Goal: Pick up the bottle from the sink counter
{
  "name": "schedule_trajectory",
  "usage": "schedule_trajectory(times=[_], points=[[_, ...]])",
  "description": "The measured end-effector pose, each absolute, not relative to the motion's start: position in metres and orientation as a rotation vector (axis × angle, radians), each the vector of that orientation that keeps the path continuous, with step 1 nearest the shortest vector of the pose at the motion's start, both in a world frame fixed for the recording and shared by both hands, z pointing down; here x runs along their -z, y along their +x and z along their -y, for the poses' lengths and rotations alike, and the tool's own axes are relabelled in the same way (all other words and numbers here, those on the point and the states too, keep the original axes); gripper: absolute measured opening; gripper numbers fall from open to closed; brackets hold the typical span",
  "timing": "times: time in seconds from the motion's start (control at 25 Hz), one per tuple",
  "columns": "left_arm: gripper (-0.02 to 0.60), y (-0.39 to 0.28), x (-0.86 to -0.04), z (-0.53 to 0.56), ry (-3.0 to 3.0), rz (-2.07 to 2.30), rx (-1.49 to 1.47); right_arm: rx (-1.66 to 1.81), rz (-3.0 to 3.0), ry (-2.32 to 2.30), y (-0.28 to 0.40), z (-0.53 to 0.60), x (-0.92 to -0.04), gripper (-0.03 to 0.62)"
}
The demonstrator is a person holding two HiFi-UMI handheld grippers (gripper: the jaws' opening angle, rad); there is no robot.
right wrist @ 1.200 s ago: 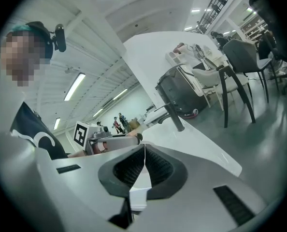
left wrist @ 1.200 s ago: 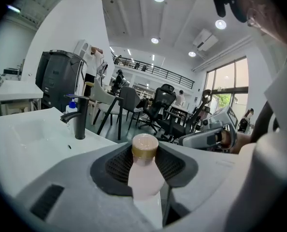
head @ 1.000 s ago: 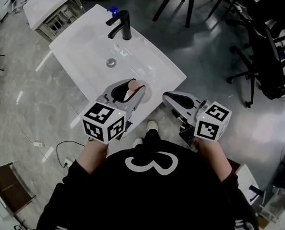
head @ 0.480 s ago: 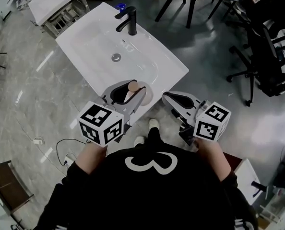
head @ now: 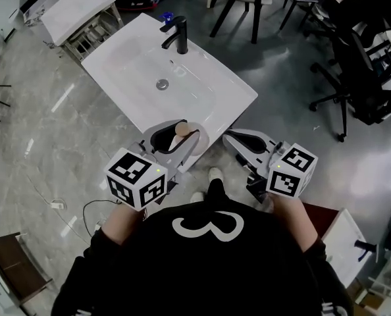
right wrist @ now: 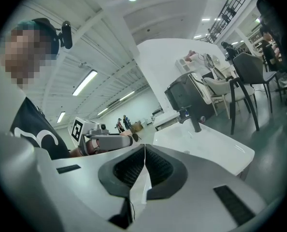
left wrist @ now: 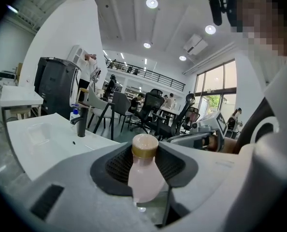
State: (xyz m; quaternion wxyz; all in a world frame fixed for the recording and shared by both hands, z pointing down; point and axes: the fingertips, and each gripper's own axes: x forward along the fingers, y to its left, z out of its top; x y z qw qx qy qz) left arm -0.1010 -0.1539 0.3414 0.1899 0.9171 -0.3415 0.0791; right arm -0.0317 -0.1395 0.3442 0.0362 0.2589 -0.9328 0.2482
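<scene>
Bottle point(head: 182, 131) sits clamped in the left tool point(head: 177, 135) at the lower centre of the head view. It hangs over the near corner of the sink worktop point(head: 120, 64), which has slid toward the upper frame since a second ago, so the bottle looks lifted and carried off.

In the left gripper view, the jaws squeeze its pink body, and the black faucet point(left wrist: 80, 125) stands well behind at left.

In the right gripper view, the right tool point(right wrist: 144, 153) has its jaws pressed together with nothing between them.

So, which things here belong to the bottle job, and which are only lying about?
Job: pink bottle, left gripper clamped on it, sink counter.
Lying about: black faucet, small blue-capped bottle near it, office chairs, right gripper, shut and empty.
</scene>
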Motion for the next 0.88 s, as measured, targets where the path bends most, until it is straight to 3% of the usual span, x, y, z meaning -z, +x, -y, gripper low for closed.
schedule_trajectory(times=[0.88], points=[[0.150, -0.104, -0.323, 0.114, 2.624, 0.871, -0.224, -0.605, 2.890, 0.948, -0.026, 0.116, -0.318, 0.014]])
